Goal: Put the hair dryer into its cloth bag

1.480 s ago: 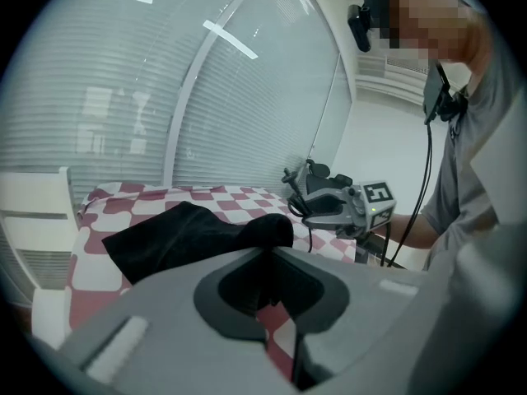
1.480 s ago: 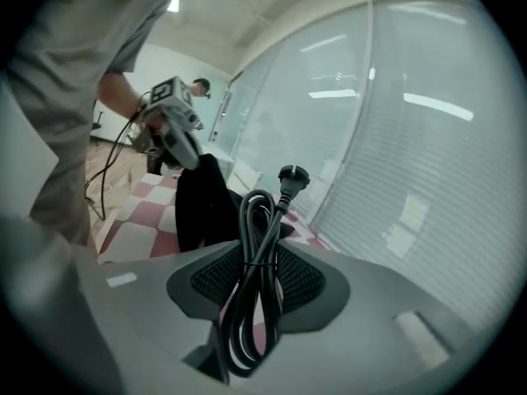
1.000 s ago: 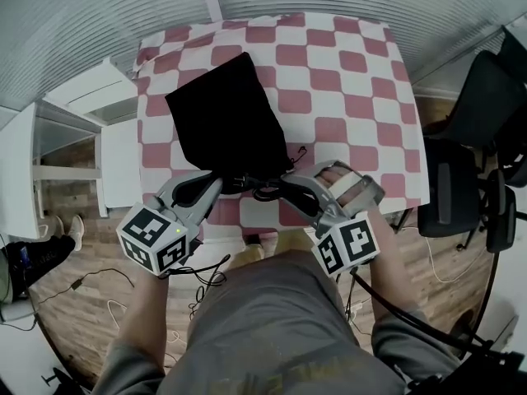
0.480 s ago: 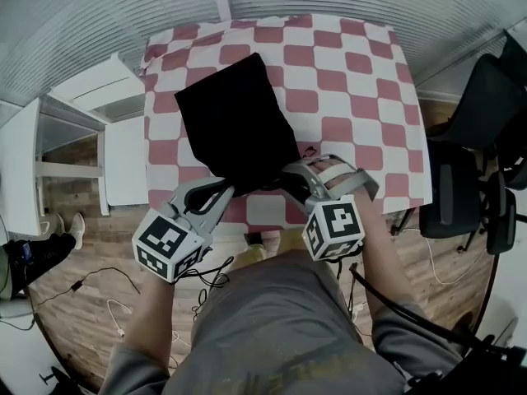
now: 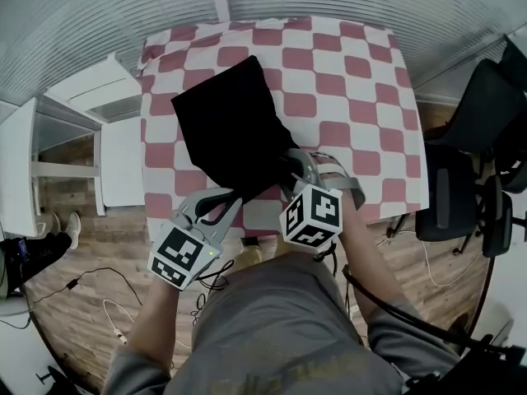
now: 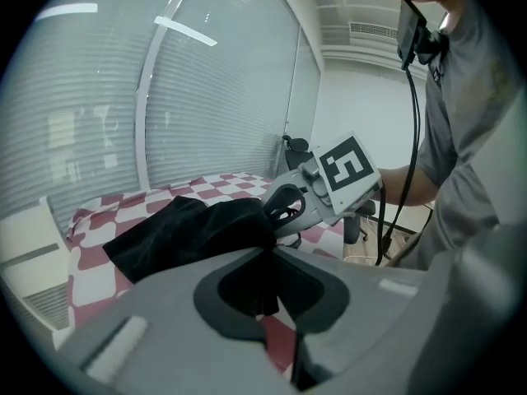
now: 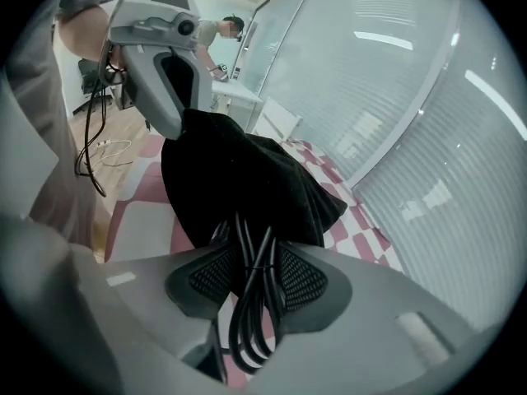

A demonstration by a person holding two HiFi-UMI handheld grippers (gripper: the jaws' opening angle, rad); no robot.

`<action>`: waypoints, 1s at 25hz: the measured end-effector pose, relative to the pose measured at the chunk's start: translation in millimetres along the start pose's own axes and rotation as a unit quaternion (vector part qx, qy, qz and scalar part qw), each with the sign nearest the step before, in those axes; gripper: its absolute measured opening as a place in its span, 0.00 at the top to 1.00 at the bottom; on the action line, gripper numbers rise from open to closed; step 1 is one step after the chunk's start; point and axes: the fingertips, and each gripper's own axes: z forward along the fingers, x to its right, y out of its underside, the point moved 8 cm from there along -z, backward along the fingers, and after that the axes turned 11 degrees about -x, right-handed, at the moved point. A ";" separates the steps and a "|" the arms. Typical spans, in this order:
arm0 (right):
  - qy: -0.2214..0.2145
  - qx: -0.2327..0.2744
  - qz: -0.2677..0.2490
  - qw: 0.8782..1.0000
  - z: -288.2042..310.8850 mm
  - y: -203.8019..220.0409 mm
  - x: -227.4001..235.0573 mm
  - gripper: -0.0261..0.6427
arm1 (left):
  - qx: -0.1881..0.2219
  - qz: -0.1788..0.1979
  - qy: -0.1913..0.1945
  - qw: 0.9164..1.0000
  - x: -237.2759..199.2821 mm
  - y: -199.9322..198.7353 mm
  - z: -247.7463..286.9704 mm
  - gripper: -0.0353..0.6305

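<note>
**Tucking the cord into the cloth bag, both grippers working at its mouth.**

The left gripper [image 6: 268, 290] is clamped on a fold of the black cloth bag [image 5: 230, 122] at the rim nearest it. Just beside it, the right gripper [image 7: 251, 280] pinches the looped cord [image 7: 247, 319] of the hair dryer; its jaws have just eased slightly wider, with the bundle between the pads. The bag lies ahead of both grippers on the checked tablecloth [image 5: 354, 81]. The dryer's body is not visible and is judged to be inside the bulging cloth, with only the cord loops trailing back under the right jaws. For a clean finish, the left pinch should lift the rim so the mouth gapes. The right should push the bundle forward past that rim before releasing, loops together so none snags.
</note>
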 end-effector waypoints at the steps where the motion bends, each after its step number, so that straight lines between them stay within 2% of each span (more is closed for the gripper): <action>1: -0.006 0.006 0.006 1.000 1.8 0.2 0.7 0.70 | 0.003 -0.008 0.000 1.000 -0.7 0.1 1.6 0.92; 6: -0.069 0.033 -0.004 0.997 -5.4 5.6 1.3 0.55 | 0.015 -0.038 -0.002 0.999 -3.7 0.3 3.8 0.92; 9: -0.088 0.052 -0.014 0.995 -17.8 13.7 3.6 0.54 | 0.016 -0.045 -0.007 0.999 -3.7 -0.7 3.2 0.92; 13: -0.116 0.105 -0.002 0.988 -41.7 29.0 17.1 0.54 | 0.006 -0.052 -0.013 0.999 -2.4 -4.8 2.9 0.92; 15: -0.120 0.134 0.023 0.984 -49.3 39.7 31.6 0.57 | 0.004 -0.051 -0.013 0.999 -1.6 -2.9 2.8 0.92; 19: -0.113 0.146 0.062 0.981 -40.2 61.8 63.6 0.75 | 0.008 -0.061 -0.015 0.998 -0.3 -0.7 1.5 0.92; 22: -0.122 0.138 0.048 0.982 -22.1 68.4 76.2 0.78 | 0.006 -0.070 -0.019 0.997 1.1 -4.5 0.9 0.92; 25: -0.109 0.131 0.030 0.985 0.4 70.4 89.8 0.86 | 0.002 -0.079 -0.026 0.997 1.9 -8.1 0.7 0.92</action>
